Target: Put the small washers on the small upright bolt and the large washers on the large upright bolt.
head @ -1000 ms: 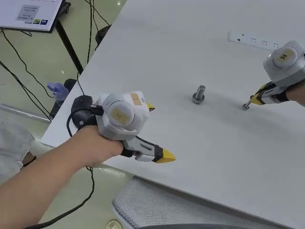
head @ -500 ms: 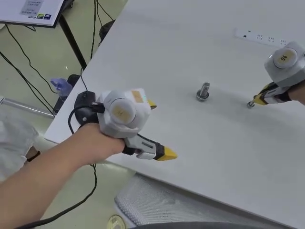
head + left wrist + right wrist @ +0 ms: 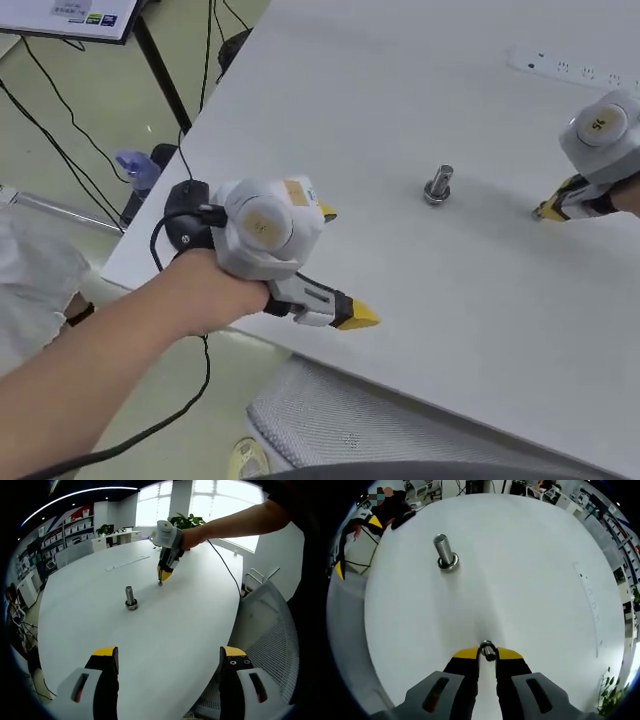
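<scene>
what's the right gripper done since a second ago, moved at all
No. The right gripper stays just right of the large bolt, shut on the small bolt; only the camera shifted.

The smooth white desk [image 3: 400, 300] looked matt, hardly any glare. The big threaded metal bolt [image 3: 438, 186] was shiny bare steel-grey, and so was the small silvery metal bolt [image 3: 487, 650]. The left tool [image 3: 168, 652] and right tool [image 3: 487, 655] had matt white-grey plastic shells with yellow tips. The grey chair [image 3: 330, 420] was coarse mesh.
</scene>
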### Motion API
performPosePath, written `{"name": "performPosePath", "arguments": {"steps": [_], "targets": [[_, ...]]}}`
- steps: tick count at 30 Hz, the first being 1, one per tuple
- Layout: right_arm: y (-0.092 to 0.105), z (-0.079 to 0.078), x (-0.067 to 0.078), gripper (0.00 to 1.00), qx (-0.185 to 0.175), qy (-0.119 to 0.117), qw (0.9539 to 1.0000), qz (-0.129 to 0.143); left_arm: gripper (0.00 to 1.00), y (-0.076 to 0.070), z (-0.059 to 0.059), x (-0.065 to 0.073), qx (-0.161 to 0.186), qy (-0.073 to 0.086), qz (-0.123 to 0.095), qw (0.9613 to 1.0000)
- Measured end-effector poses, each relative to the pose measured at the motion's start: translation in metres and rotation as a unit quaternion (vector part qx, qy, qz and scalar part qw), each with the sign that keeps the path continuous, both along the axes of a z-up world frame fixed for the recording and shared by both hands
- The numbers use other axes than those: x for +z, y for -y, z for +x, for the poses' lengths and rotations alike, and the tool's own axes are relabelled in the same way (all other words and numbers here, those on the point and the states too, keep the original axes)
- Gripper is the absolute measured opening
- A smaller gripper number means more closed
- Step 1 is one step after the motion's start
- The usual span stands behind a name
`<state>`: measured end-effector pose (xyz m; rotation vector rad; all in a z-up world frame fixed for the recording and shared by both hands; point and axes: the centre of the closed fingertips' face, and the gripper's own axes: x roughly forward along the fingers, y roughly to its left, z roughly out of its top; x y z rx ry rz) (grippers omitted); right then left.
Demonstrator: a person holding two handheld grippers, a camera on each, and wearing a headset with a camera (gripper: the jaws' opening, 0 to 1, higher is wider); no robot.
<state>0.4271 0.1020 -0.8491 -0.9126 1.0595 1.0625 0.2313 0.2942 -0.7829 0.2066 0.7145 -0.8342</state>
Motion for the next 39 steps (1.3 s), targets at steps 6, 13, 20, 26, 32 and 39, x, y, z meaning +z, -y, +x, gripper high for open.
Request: {"name": "performPosePath", "arguments": {"steps": [6, 13, 20, 26, 32, 39], "targets": [[0.001, -0.002, -0.004, 0.12, 0.003, -0.003, 1.0, -0.006, 0.82, -0.001, -0.002, -0.001, 0.002, -0.002, 0.001, 1.0], [0.002, -0.001, -0.006, 0.13, 0.003, -0.004, 1.0, -0.005, 0.82, 0.0, -0.003, -0.001, 0.002, -0.004, 0.0, 1.0], [0.001, -0.001, -0.007, 0.13, 0.004, -0.006, 0.9999, -0.007, 0.81, 0.001, -0.004, 0.001, 0.002, -0.004, -0.002, 1.0], [0.002, 0.002, -0.01, 0.14, -0.002, -0.009, 0.9999, -0.006, 0.81, 0.002, -0.006, 0.002, 0.003, -0.004, -0.002, 1.0], [0.004, 0.007, -0.013, 0.18, -0.003, -0.009, 0.9999, -0.008, 0.8, 0.002, -0.007, 0.001, 0.003, -0.005, -0.003, 1.0], [0.0, 0.011, -0.007, 0.18, -0.008, -0.001, 0.9999, 0.007, 0.8, 0.002, -0.006, 0.004, 0.005, -0.001, -0.005, 1.0]]}}
